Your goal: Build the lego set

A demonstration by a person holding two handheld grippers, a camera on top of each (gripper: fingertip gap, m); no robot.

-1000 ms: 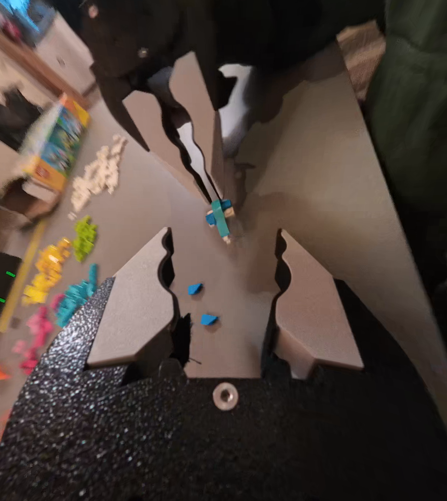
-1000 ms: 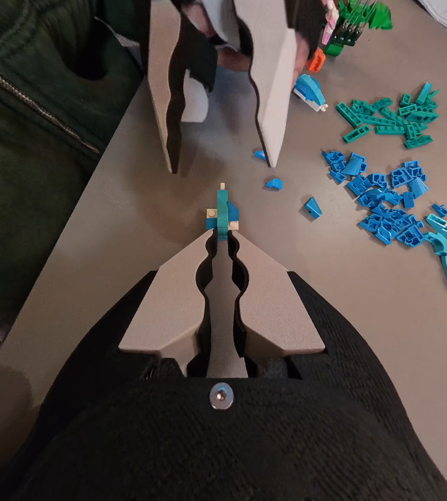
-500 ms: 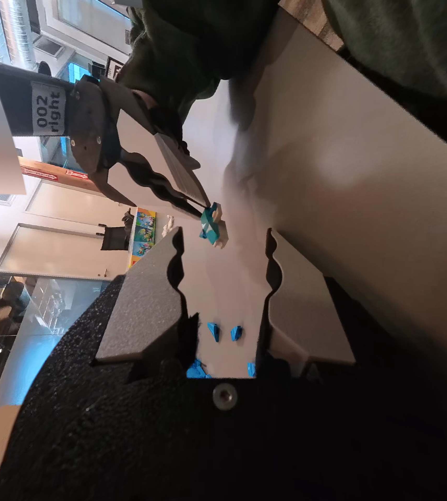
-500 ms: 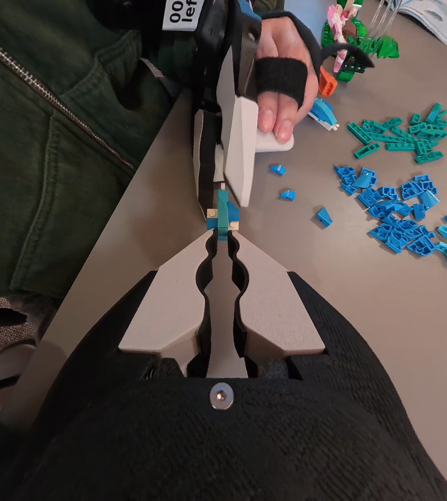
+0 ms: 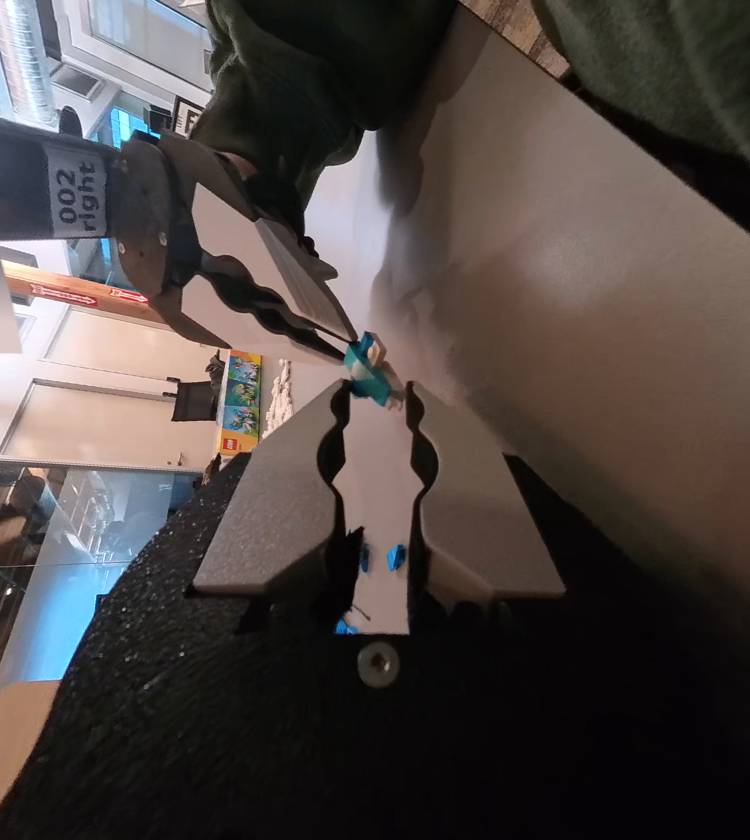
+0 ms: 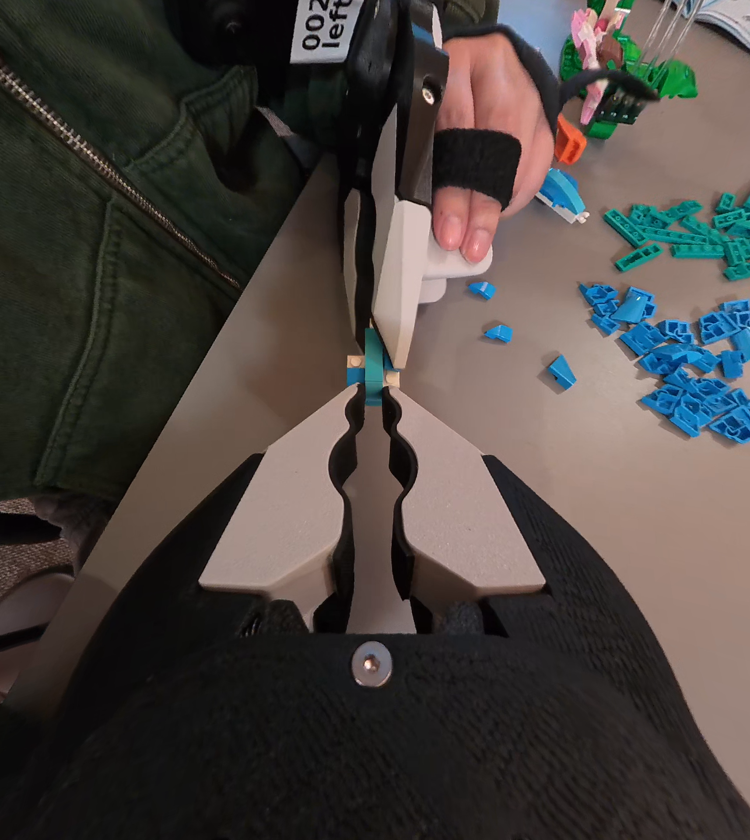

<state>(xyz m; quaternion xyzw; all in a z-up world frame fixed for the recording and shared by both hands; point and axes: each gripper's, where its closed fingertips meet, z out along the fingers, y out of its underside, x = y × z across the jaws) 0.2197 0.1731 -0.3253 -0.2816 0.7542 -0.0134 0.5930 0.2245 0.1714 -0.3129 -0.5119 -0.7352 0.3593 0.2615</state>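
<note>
A small teal, blue and white lego assembly (image 6: pixel 373 359) hangs just above the grey table (image 6: pixel 546 477), near its edge. My right gripper (image 6: pixel 373 391) is shut on its near end. My left gripper (image 5: pixel 375 386) is turned on its side and its jaws have narrowed onto the other end of the assembly (image 5: pixel 371 377), which fills the gap between the tips. In the right wrist view the left gripper (image 6: pixel 377 336) comes in from above, held by a hand. In the left wrist view the right gripper (image 5: pixel 346 343) comes in from the upper left.
Loose blue slope bricks (image 6: pixel 498 332) lie right of the grippers, with a blue pile (image 6: pixel 691 377) and a teal pile (image 6: pixel 705 232) beyond. A green plant model (image 6: pixel 614 68), an orange brick (image 6: pixel 568 145) and a small blue model (image 6: pixel 562 193) stand behind. A person's green jacket (image 6: pixel 91 227) borders the table edge.
My left gripper rolled onto its side, moved in to the assembly and narrowed its jaws from wide open onto it. My right gripper kept its hold and stayed in place.
</note>
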